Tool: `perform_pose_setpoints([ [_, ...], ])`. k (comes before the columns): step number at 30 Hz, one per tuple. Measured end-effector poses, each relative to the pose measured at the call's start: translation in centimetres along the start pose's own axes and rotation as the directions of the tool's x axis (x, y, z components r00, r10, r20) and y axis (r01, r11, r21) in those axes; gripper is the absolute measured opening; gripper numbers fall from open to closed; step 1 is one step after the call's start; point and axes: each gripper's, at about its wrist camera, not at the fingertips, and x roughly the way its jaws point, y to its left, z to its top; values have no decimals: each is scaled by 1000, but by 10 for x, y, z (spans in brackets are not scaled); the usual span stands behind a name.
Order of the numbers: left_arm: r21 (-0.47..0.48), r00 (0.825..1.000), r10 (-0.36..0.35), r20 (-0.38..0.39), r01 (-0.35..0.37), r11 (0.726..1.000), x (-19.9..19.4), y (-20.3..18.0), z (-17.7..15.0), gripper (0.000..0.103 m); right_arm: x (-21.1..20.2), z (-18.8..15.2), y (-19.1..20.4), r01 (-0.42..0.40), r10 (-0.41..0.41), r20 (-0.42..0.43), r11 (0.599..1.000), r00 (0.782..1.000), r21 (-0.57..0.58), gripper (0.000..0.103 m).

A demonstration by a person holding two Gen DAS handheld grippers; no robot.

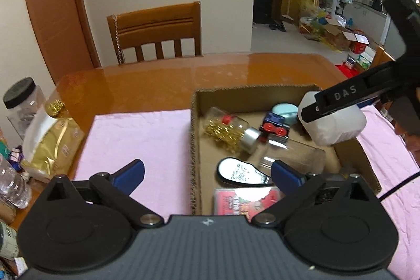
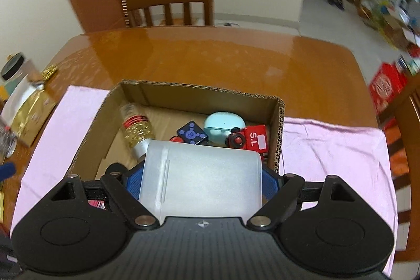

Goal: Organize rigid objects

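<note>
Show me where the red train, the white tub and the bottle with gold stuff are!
red train [image 2: 254, 140]: right wrist view, on its side with the letters.
white tub [image 2: 202, 177]: right wrist view, on its frosted front, between the right gripper's pads.
gold bottle [image 1: 231, 131]: left wrist view, on its clear middle.

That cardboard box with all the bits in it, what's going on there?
A person is tidying small objects into the cardboard box on the table, using a hand-held claw in each hand. The right claw grips a frosted white plastic container and holds it over the box. The left claw is open and holds nothing. Already inside lie a bottle of gold bits, toy train cars and a mint case.
</note>
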Motion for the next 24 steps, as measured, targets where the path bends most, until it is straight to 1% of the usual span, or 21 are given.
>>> perform_pose_setpoints([
  [4,-6,1000,6,-3,-6,1000,-3,6,2,102,13,7,-6,11,-7,-36,996,999,92,88],
  [6,-6,1000,10,-2,-10,1000,-5,7,3,102,16,7,-8,4,1,-44,993,999,116,92],
  [8,-1,1000,16,4,-16,1000,-7,8,3,102,12,6,-9,-5,9,-32,991,999,130,103],
  [9,0,1000,20,8,-20,1000,-9,8,3,102,10,5,-9,-10,13,-23,991,1000,130,103],
  [16,17,1000,25,9,-25,1000,-13,9,7,102,-6,-2,-1,5,-4,-21,997,1000,75,103],
  [19,30,1000,31,-3,-31,999,-15,8,9,102,-15,-12,5,29,-28,-25,999,999,36,103],
  [22,33,1000,20,-23,-20,999,-18,7,11,102,-25,-26,11,64,-64,-32,998,997,10,103],
  [24,29,998,32,-45,-31,999,-19,6,11,102,-34,-37,17,82,-82,-36,997,996,-3,103],
])
